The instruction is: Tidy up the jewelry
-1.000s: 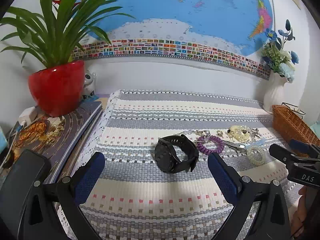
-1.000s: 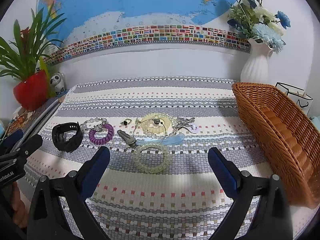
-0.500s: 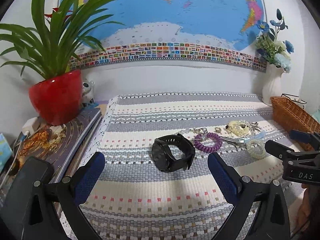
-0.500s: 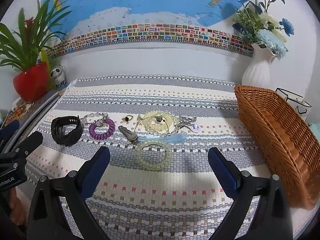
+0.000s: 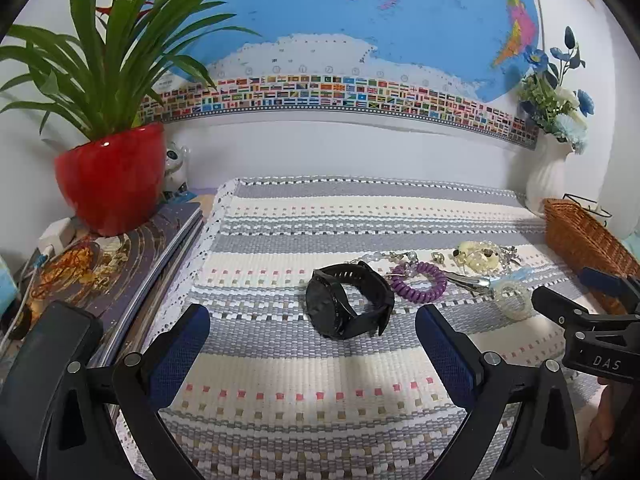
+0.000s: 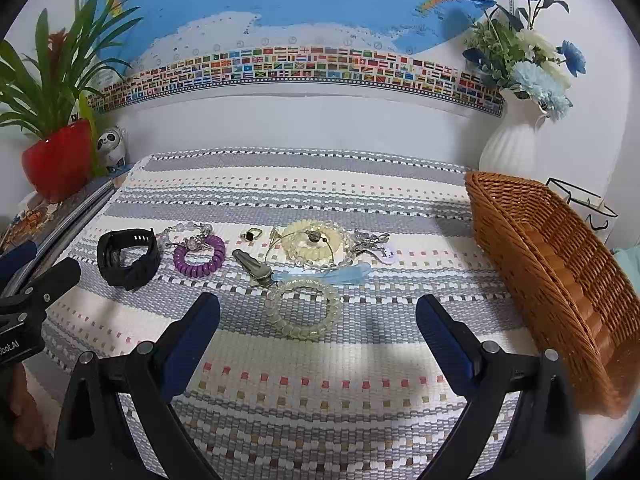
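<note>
A row of jewelry lies on the striped mat [image 6: 320, 184]. From the left: a black watch [image 5: 348, 300] [image 6: 127, 258], a purple coil bracelet [image 5: 418, 281] [image 6: 199, 256], a metal hair clip [image 6: 254, 266], a pale yellow bead bracelet [image 6: 314, 242] and a clear green bead bracelet [image 6: 304, 308]. A brown wicker basket [image 6: 552, 276] [image 5: 580, 236] stands at the right. My left gripper [image 5: 312, 344] is open just short of the watch. My right gripper [image 6: 318, 332] is open, near the clear green bracelet. Neither holds anything.
A red pot with a green plant [image 5: 110, 176] sits on books [image 5: 120, 256] at the left. A white vase of blue flowers [image 6: 516, 136] stands behind the basket. A world map [image 5: 340, 20] covers the wall. A small ring [image 6: 253, 234] lies among the jewelry.
Both grippers have drifted slightly toward the jewelry row; the watch and the clear bracelet sit a little nearer the fingers. No object has moved.
</note>
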The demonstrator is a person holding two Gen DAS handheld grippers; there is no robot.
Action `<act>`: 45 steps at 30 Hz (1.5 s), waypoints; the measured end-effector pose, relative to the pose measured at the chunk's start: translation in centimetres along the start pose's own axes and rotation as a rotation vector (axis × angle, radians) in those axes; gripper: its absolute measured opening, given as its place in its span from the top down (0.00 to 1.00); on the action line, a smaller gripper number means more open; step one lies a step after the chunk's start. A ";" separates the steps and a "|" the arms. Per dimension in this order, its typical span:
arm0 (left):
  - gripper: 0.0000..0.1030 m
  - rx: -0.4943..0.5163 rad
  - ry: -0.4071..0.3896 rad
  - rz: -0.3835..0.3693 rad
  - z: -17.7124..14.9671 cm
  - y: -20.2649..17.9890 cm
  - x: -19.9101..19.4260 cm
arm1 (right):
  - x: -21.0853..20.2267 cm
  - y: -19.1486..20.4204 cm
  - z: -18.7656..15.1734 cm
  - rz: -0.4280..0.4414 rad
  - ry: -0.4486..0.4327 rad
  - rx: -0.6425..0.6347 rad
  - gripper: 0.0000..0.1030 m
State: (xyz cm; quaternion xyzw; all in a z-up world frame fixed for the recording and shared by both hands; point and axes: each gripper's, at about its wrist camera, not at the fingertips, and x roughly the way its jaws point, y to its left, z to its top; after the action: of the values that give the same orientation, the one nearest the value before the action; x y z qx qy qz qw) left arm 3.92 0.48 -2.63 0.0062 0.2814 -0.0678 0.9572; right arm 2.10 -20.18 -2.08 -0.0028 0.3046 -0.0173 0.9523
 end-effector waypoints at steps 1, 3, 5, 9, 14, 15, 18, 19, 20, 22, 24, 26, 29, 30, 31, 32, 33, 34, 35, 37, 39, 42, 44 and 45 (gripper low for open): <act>0.01 0.003 0.000 -0.002 0.0 0.0 0.0 | 0.0 0.0 0.0 -0.001 -0.001 -0.001 0.03; 0.01 0.006 0.001 -0.002 0.0 -0.1 0.0 | 0.0 0.1 0.0 -0.003 -0.002 -0.004 0.03; 0.01 0.007 0.005 -0.004 0.0 -0.1 0.1 | 0.0 0.2 0.0 -0.008 -0.001 -0.010 0.03; 0.01 0.010 0.006 -0.005 -0.1 -0.2 0.1 | 0.0 0.4 0.0 -0.013 0.000 -0.015 0.03; 0.01 0.013 0.010 -0.006 -0.1 -0.2 0.1 | 0.1 0.5 0.0 -0.018 0.006 -0.019 0.03; 0.01 0.013 0.011 -0.007 -0.1 -0.2 0.1 | 0.1 0.4 0.0 -0.020 0.006 -0.020 0.03; 0.01 0.013 0.009 -0.006 -0.1 -0.2 0.1 | 0.2 0.5 0.0 -0.021 0.006 -0.020 0.03; 0.01 0.013 0.009 -0.005 0.0 -0.2 0.2 | 0.2 0.5 0.0 -0.020 0.007 -0.020 0.03; 0.01 0.013 0.009 -0.003 0.0 -0.3 0.2 | 0.2 0.5 0.0 -0.022 0.008 -0.020 0.03; 0.01 0.016 0.012 0.001 0.0 -0.4 0.2 | 0.3 0.6 0.0 -0.025 0.011 -0.023 0.03; 0.01 0.018 0.010 0.003 -0.1 -0.4 0.2 | 0.2 0.7 0.0 -0.027 0.012 -0.027 0.03; 0.01 0.019 0.006 0.000 -0.1 -0.4 0.1 | 0.3 0.7 0.0 -0.031 0.013 -0.029 0.03; 0.01 0.021 0.005 -0.006 -0.1 -0.3 0.0 | 0.4 0.7 -0.1 -0.040 0.016 -0.027 0.03; 0.01 0.022 0.007 -0.008 -0.1 -0.3 0.0 | 0.4 0.7 -0.1 -0.041 0.018 -0.026 0.03; 0.01 0.023 0.008 -0.009 -0.2 -0.3 0.0 | 0.4 0.7 -0.1 -0.041 0.019 -0.026 0.03; 0.01 0.023 0.008 -0.008 -0.2 -0.3 0.0 | 0.5 0.6 -0.1 -0.042 0.020 -0.025 0.03; 0.01 0.023 0.007 -0.009 -0.2 -0.3 0.0 | 0.5 0.6 -0.1 -0.043 0.022 -0.024 0.03; 0.01 0.023 0.006 -0.012 -0.2 -0.3 0.0 | 0.5 0.6 -0.1 -0.042 0.022 -0.023 0.03; 0.01 0.022 0.005 -0.012 -0.2 -0.3 0.0 | 0.6 0.6 -0.1 -0.042 0.023 -0.022 0.03; 0.01 0.021 0.005 -0.012 -0.2 -0.3 0.0 | 0.6 0.6 -0.1 -0.042 0.024 -0.022 0.03; 0.01 0.020 0.006 -0.012 -0.2 -0.3 0.0 | 0.6 0.6 -0.2 -0.043 0.025 -0.024 0.03; 0.01 0.020 0.006 -0.010 -0.2 -0.2 0.0 | 0.6 0.8 -0.2 -0.047 0.024 -0.029 0.03; 0.01 0.018 0.007 -0.014 -0.2 -0.1 -0.1 | 0.4 0.6 -0.2 -0.049 0.014 -0.021 0.03; 0.01 0.012 0.015 -0.027 -0.1 0.1 -0.1 | 0.3 0.4 -0.2 -0.042 0.009 -0.013 0.03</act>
State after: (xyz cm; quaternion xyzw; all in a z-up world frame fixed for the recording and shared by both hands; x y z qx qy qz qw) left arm 3.81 0.62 -2.67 0.0086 0.2881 -0.0822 0.9540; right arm 2.28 -19.77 -2.39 -0.0151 0.3089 -0.0355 0.9503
